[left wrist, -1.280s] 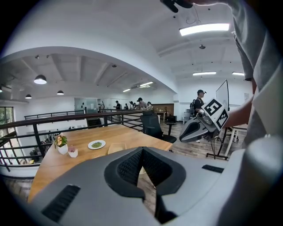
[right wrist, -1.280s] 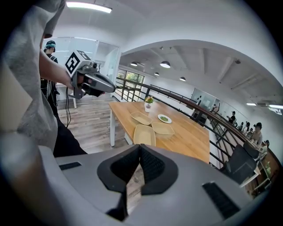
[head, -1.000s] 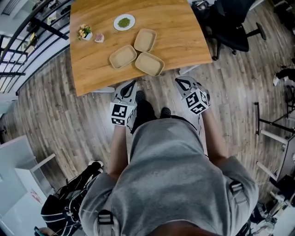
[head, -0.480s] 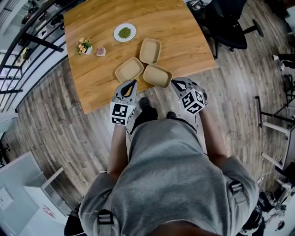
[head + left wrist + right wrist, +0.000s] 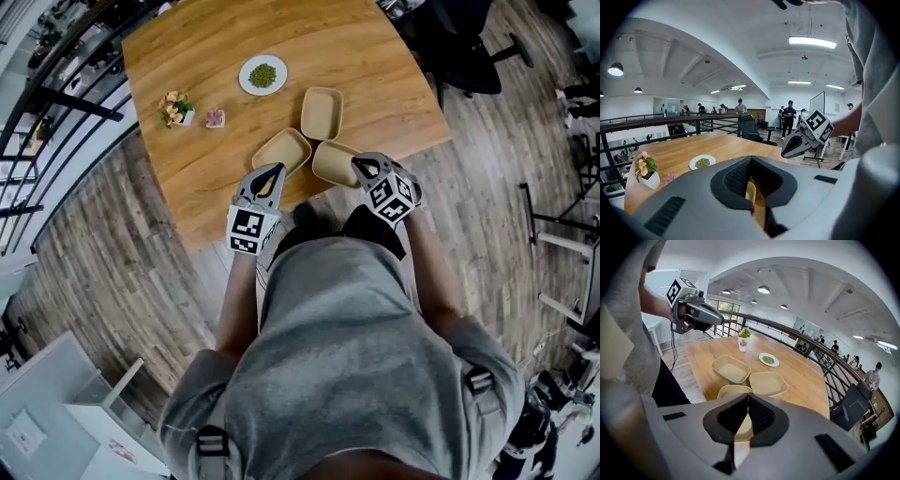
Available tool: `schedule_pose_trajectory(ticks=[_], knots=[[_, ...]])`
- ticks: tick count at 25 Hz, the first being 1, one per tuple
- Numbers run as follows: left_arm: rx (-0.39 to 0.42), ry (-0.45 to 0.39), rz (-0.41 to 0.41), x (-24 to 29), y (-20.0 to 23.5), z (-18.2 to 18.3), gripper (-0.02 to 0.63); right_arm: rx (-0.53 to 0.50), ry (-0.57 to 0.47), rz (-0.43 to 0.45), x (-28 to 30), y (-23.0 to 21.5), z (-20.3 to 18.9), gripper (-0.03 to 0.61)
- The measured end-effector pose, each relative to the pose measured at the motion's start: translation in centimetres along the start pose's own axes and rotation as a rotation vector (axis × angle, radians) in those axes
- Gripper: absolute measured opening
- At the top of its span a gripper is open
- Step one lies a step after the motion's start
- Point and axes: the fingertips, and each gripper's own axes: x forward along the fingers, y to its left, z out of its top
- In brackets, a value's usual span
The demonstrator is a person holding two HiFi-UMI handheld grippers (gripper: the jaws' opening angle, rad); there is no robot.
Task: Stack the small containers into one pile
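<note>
Three beige containers lie close together near the front of the wooden table (image 5: 206, 56): the left container (image 5: 281, 150), the far container (image 5: 322, 112) and the right container (image 5: 334, 162). My left gripper (image 5: 273, 170) hangs over the table's front edge just before the left container, jaws shut and empty. My right gripper (image 5: 357, 161) is at the near rim of the right container, also shut with nothing in it. In the right gripper view its tips (image 5: 748, 394) cover part of the nearest container (image 5: 732, 391); the other two (image 5: 731, 369) (image 5: 768, 383) show whole.
A white plate of green bits (image 5: 262, 75), a small flower pot (image 5: 175, 108) and a pink object (image 5: 215, 117) sit further back on the table. A black office chair (image 5: 469, 47) stands at the right, a railing (image 5: 47, 103) at the left.
Both grippers have moved forward from above the floor to the table's front edge, up to the containers. Their jaws stay shut.
</note>
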Motion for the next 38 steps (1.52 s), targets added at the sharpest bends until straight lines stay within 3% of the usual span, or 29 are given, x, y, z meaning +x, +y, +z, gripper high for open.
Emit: schedule_pose_trajectory(ticks=[9,16,26,38], knots=[[-0.036,0.017,0.019,0.4,3.2,-0.8,0.017,-0.008,0.106,0.052,4.1,-1.3,-2.0,0.023],[-0.077,0.04,0.059,1.5,4.3,-1.1,0.017,0.003,0.158,0.148,7.5,-1.8,-3.8,0.048],[-0.121,0.144,0.11,1.7,5.7,-3.5,0.017,0.026,0.234,0.256,11.9,-1.9,-6.3,0.064],[-0.122,0.115,0.112,1.6,5.9,-3.6,0.018,0.124,0.239,0.309,11.6,-1.5,-6.4,0.031]])
